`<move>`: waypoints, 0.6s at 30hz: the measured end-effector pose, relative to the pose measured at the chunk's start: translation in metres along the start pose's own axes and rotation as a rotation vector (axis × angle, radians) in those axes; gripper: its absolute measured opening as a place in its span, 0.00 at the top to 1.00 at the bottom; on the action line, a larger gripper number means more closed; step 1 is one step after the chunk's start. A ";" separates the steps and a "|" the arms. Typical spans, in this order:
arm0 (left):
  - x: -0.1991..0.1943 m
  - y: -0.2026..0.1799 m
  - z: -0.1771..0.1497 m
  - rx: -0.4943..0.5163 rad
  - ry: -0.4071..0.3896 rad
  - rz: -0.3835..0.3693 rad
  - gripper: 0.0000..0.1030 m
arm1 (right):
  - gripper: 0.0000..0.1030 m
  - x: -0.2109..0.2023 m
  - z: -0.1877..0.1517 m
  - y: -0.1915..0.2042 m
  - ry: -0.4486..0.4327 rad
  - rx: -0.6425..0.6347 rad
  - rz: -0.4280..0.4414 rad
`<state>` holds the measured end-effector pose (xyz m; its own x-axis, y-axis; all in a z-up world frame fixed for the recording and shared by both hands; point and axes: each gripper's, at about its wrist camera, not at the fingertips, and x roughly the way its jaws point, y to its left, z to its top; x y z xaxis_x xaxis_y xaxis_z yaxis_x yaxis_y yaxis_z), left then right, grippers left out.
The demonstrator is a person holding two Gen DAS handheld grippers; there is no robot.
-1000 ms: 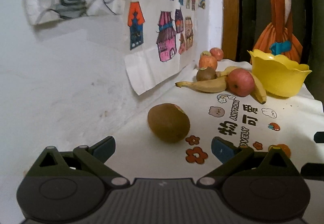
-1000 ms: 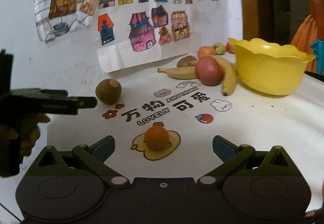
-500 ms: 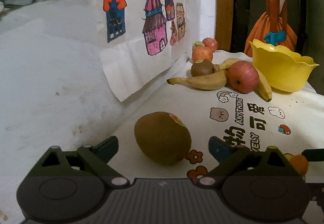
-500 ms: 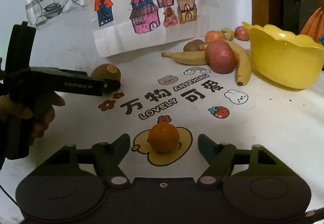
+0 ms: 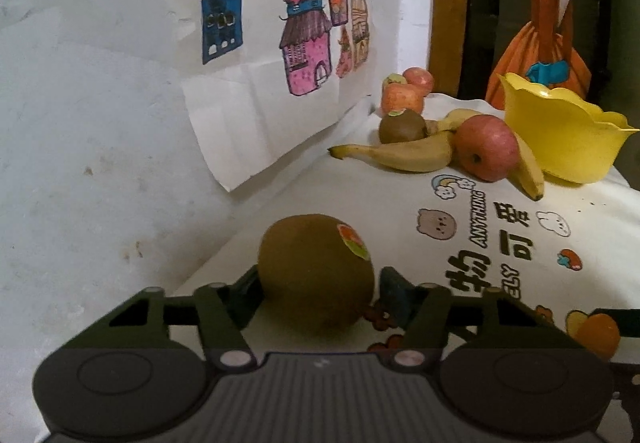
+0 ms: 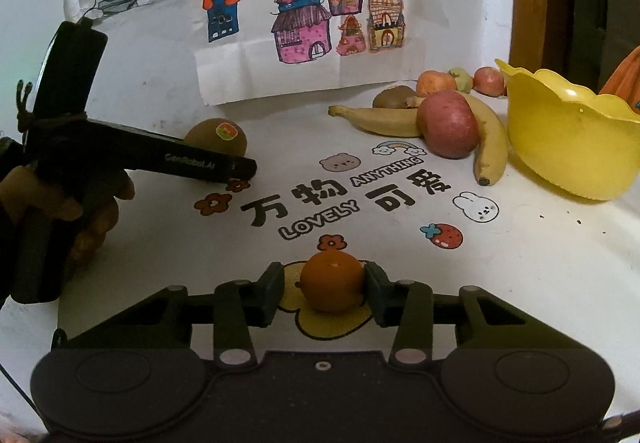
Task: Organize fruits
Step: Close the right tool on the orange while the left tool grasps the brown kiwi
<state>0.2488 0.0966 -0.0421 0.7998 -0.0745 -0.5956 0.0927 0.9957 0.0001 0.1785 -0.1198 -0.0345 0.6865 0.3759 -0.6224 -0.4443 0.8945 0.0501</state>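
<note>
"Kiwi (image 5: pixel 316 279) sits between the left gripper (image 5: pixel 316 291) jaws, right?"

"Yes. The jaws look closed around it, and it rests on the white cloth (image 5: pixel 400 203). I can't quite tell if the far pad is pressing yet."

"And the right gripper (image 6: pixel 325 289)?"

"Its jaws are pinched on the little orange (image 6: pixel 332 285), which sits on a yellow duck picture."

"How do we do it well?"

"Squeeze softly so the fruit isn't squashed. Lift straight up. Then carry each one over the bananas (image 6: pixel 400 121) and the red apple (image 6: pixel 448 125) to the yellow bowl (image 6: pixel 568 147). Go one at a time so the grippers don't bump."
</note>
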 end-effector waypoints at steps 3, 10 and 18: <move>0.001 0.002 0.000 -0.014 -0.002 0.005 0.42 | 0.64 0.000 0.000 0.000 -0.001 -0.005 -0.011; -0.008 -0.008 -0.005 0.006 0.001 -0.057 0.42 | 0.66 -0.002 -0.001 0.002 -0.002 -0.020 -0.010; -0.025 -0.036 -0.015 0.019 0.027 -0.152 0.42 | 0.66 -0.010 -0.004 -0.002 -0.006 -0.010 -0.009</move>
<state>0.2167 0.0635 -0.0390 0.7596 -0.2225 -0.6111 0.2229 0.9718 -0.0767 0.1701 -0.1261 -0.0314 0.6940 0.3695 -0.6179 -0.4436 0.8955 0.0372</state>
